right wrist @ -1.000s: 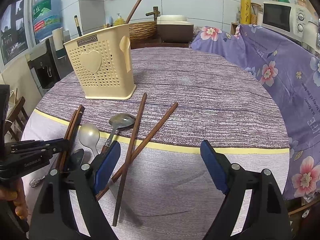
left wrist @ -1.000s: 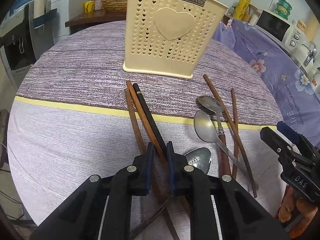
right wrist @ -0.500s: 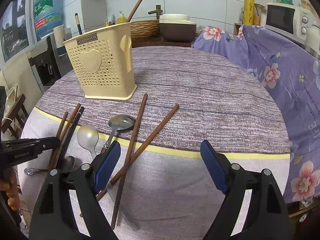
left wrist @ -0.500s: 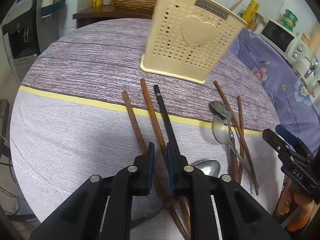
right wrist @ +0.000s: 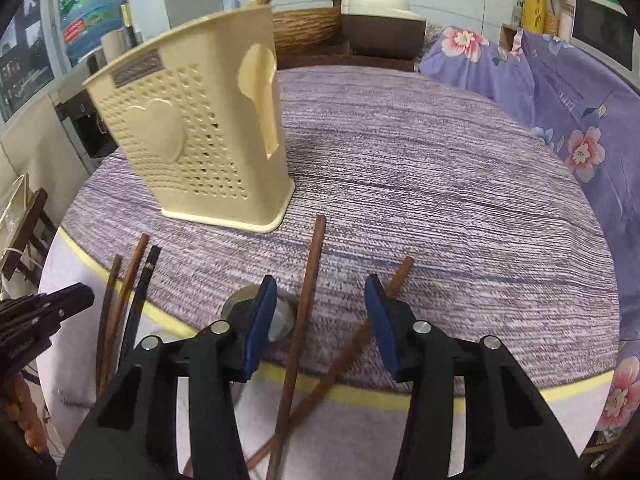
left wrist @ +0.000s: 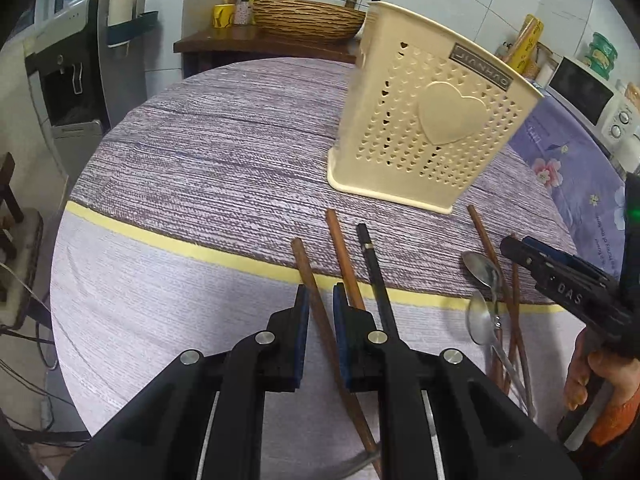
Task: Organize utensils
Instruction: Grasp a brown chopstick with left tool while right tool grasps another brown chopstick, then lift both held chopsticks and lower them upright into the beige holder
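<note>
The left gripper (left wrist: 319, 300) sat nearly closed astride a brown chopstick (left wrist: 316, 300) lying lengthwise between its pads, grip unconfirmed. The right gripper (right wrist: 320, 304) gaped over another chopstick (right wrist: 306, 300) pointing toward the cream utensil holder (right wrist: 200, 152).

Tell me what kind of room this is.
Most likely a home kitchen or dining area. A microwave sits on the side counter, a water dispenser stands against the wall, and chopsticks and spoons lie on a cloth-covered table beside a cutlery holder.
</note>
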`<state>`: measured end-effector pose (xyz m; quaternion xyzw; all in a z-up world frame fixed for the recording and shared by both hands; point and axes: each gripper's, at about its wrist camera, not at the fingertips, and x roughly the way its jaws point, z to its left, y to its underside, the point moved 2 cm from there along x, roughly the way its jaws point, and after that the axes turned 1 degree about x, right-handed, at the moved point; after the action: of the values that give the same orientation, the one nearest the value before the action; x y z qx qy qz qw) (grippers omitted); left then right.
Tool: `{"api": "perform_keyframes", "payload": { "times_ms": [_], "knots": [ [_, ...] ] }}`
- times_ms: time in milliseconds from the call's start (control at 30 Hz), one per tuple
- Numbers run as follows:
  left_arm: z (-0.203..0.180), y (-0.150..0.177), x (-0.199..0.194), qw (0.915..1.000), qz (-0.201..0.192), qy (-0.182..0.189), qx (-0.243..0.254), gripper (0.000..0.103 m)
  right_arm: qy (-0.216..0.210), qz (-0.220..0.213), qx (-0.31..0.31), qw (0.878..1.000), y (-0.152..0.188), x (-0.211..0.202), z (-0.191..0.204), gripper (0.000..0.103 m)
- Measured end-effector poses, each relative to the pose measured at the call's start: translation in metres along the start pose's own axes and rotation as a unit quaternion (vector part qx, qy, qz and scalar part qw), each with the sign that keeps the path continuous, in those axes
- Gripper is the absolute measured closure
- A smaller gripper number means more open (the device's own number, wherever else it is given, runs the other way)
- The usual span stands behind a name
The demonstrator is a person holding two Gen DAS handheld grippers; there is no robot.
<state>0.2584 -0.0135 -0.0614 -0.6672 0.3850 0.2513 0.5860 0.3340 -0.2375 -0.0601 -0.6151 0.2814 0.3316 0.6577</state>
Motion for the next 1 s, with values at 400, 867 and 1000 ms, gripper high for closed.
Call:
{"api": "perform_keyframes", "payload": {
  "times_ms": [400,867,1000],
  "knots": [
    [-0.004,-0.001,0.023,0.9991,0.019,-0.036,0.010,0.088,0.028,0.037,-0.001,0.999,-0.006,0.032,0.003,0.065],
    [-0.005,-0.019,0.036,0.9983,0.023,-0.049,0.018,0.092,0.049,0.032,0.011,0.998,-0.034,0.053,0.000,0.094],
    [-0.004,-0.019,0.037,0.9987,0.018,-0.048,0.009,0.093,0.037,0.027,0.021,0.999,-0.034,0.052,-0.003,0.095]
  ]
}}
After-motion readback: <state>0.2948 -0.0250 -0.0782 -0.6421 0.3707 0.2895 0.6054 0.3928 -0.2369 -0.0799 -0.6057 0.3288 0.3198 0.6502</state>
